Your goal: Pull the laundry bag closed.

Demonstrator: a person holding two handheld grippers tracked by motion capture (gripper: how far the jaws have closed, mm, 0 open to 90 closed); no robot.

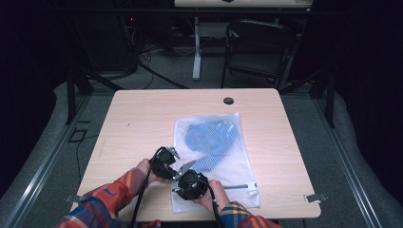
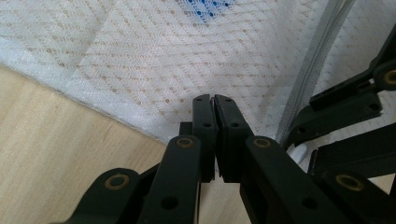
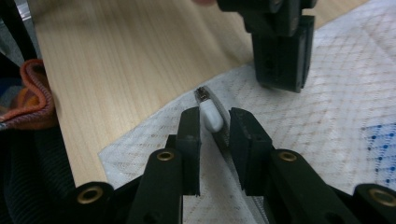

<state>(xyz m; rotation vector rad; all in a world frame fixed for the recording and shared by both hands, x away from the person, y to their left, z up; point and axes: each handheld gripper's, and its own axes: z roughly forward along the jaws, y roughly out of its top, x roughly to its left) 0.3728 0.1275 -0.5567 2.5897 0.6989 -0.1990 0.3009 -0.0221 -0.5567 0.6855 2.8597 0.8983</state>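
The right gripper [image 3: 215, 123] straddles the white zipper pull [image 3: 211, 116], jaws a little apart, not pressing it. The left gripper [image 2: 215, 100] is pinched shut on the mesh laundry bag [image 1: 214, 156], which lies flat on the table [image 1: 142, 118] holding a blue garment [image 1: 211, 137].

Both grippers are black: the left gripper [image 2: 214, 100] and right gripper [image 3: 214, 116] have flat rectangular jaws on linked arms with brass-coloured pivot pins. A black cable [image 1: 139, 202] trails from each. Sleeves [image 1: 107, 199] are orange-and-blue plaid.
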